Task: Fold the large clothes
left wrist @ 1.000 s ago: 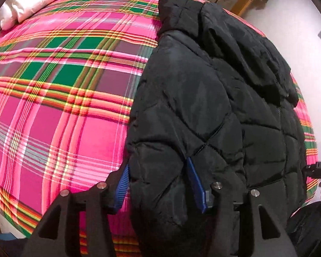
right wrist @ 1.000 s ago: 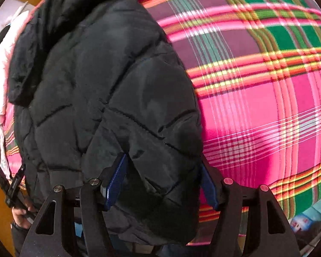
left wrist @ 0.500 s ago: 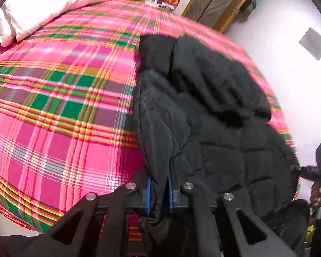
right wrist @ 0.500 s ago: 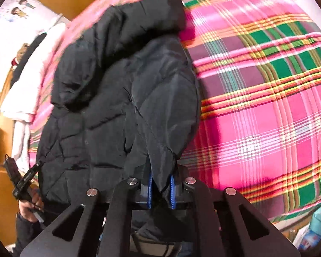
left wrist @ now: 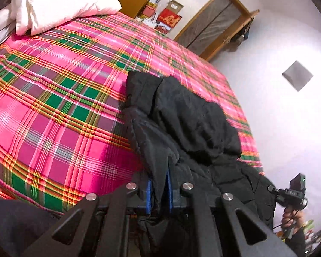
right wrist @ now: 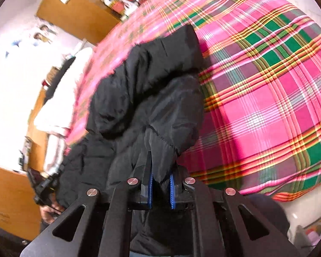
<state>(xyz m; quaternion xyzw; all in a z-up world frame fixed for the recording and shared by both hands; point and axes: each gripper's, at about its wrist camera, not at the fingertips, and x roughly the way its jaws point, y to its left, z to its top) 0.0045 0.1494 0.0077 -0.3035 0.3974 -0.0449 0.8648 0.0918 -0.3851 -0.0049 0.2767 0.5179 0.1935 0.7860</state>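
A black quilted puffer jacket lies on a pink and green plaid bed, its hood end farthest from me. In the left wrist view my left gripper is shut on a fold of the jacket's near hem, the blue pads pinching the black cloth. The right wrist view shows my right gripper shut on another fold of the jacket, lifted off the bed. The near part of the jacket hangs raised between both grippers. The other gripper and the hand holding it appear at each view's edge.
White pillows lie at the bed's far left corner. A wooden wardrobe and door stand beyond the bed, with boxes and red packages beside them. White bedding hangs off the bed's side in the right wrist view.
Both grippers went from open around the jacket's hem to shut on it, then rose and pulled back, lifting the near edge. More of the room shows in both views.
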